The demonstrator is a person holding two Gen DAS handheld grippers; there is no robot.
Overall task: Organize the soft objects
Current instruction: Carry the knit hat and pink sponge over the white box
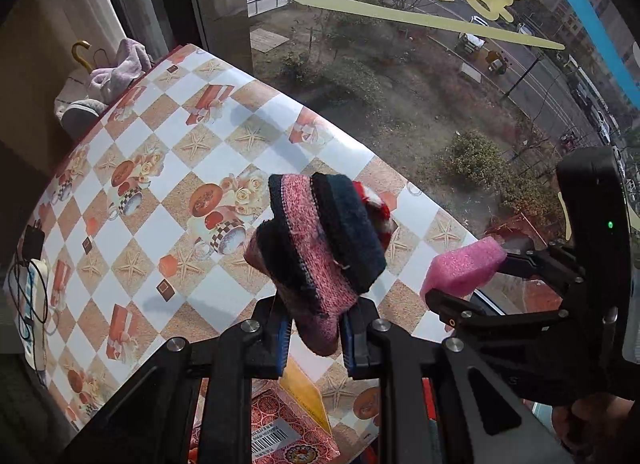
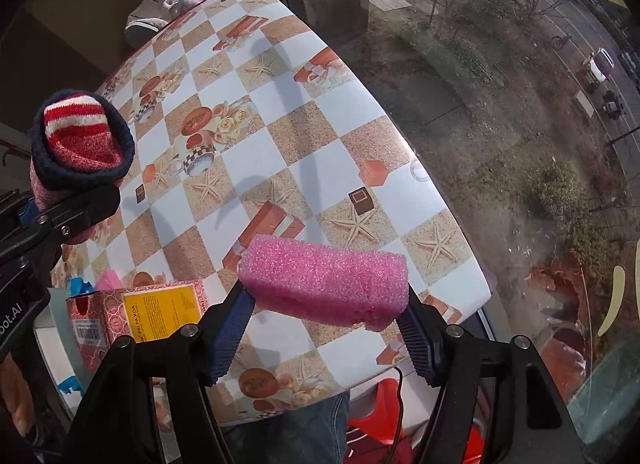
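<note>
The left claw (image 1: 314,338) is pinching a rolled-up knitted sock bundle in pink, navy and red-and-white stripes (image 1: 320,240), its blue-padded fingers closed tight on the bundle's lower end and lifting it above the table covered in a checkered starfish-and-teacup oilcloth (image 1: 168,168). Over on the right, the right claw (image 2: 326,328) is gripping a bright pink rectangular foam sponge (image 2: 326,284) across its long sides, fingers spread about as wide as the sponge and pressing into it, holding it in the air over the near part of the table.

The left wrist view is showing the bundle's striped knit side and the sponge only end-on, poking out of the other claw. It is also catching a white power strip with black cables (image 1: 30,304) at the table's left edge. The right wrist view is looking straight into the sock's open cuff, red-and-white stripes tucked inside navy. It is also picking out a red-and-yellow patterned carton with a barcode (image 2: 132,316) lying at the near left of the table, and blue jeans below the table edge.

Both views are taking in a lilac crumpled cloth (image 1: 116,68) beyond the far end of the table.
</note>
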